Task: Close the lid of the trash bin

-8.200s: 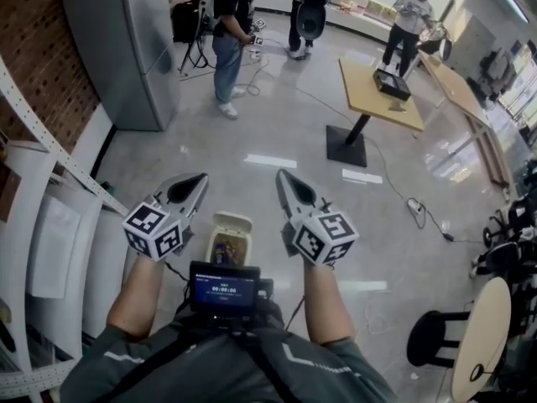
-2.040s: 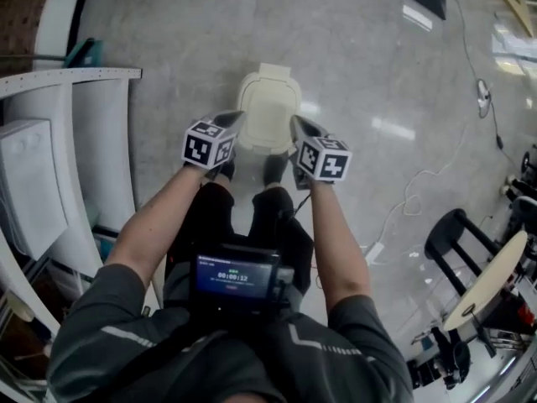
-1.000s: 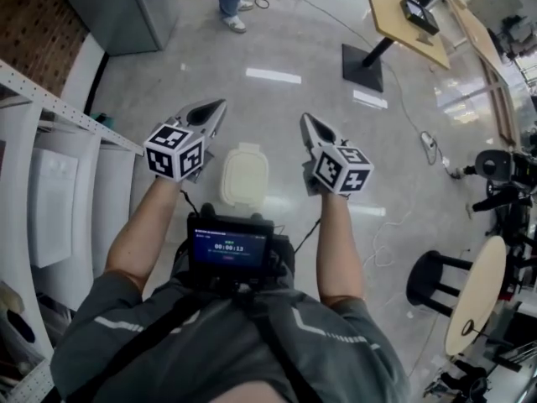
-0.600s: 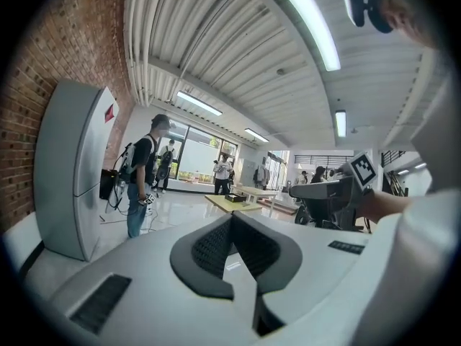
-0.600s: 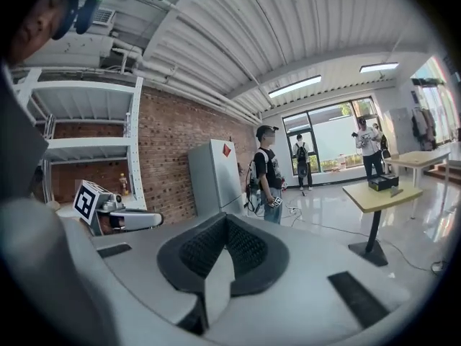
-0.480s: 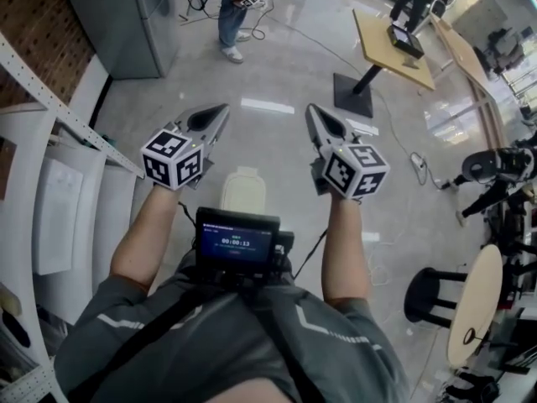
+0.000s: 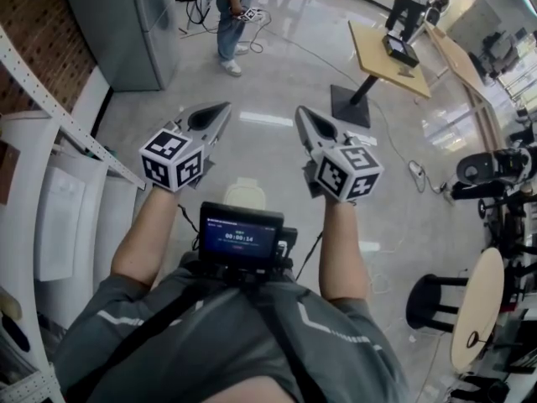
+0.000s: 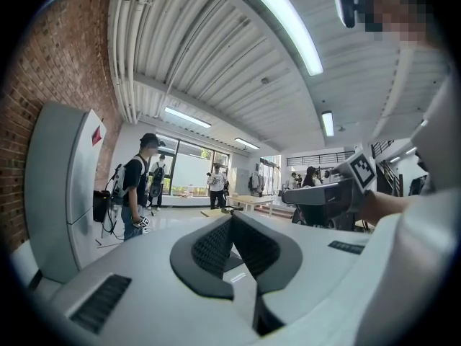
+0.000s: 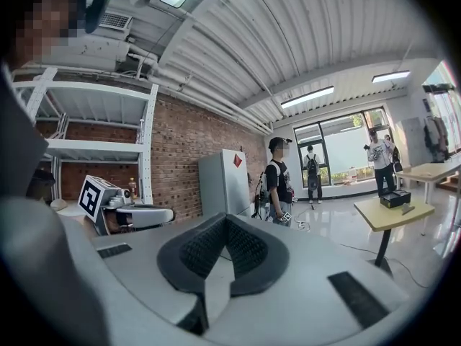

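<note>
2 empty tools, left hand-held gripper (image 7: 226, 106) and right hand-held gripper (image 7: 299, 110), hold jaws together above the trash bin lid (image 7: 244, 192) at mid-frame. If unlatched, it might spring up.

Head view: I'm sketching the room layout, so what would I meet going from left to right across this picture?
Shelving → left hand-held gripper → trash bin → right hand-held gripper → round table.
</note>
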Demonstrator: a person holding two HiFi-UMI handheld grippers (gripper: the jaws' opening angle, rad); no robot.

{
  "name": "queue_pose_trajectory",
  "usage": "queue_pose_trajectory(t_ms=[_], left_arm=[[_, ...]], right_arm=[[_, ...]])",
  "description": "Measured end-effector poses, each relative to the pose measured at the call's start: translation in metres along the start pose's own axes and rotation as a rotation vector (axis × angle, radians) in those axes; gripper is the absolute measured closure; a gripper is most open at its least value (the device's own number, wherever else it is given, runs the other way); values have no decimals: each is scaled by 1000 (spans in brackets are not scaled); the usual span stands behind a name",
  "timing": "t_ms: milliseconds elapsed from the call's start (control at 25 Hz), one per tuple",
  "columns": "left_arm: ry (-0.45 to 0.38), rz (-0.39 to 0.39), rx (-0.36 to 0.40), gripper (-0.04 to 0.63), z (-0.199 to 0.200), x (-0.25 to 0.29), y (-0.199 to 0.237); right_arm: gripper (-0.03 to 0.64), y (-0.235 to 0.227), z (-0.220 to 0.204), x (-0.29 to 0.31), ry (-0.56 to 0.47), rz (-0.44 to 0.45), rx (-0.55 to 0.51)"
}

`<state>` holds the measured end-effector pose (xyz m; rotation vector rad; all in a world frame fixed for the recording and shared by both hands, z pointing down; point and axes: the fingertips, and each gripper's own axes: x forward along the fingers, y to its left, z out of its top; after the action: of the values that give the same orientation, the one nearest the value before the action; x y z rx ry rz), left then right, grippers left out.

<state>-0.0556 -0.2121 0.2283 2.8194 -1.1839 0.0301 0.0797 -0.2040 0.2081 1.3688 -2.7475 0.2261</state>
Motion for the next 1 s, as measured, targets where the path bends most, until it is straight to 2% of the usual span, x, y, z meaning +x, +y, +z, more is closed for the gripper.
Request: queue_pose_trajectory(t_ms=[400,1000], left_arm=[[8,-7,-3,600,-6,-2,-8],[10,-3,-2,600,-6,-5,-8]], right_arm=[[607,8,2,1,-25,28,-2],[607,9,-2,0,-12,22,4]])
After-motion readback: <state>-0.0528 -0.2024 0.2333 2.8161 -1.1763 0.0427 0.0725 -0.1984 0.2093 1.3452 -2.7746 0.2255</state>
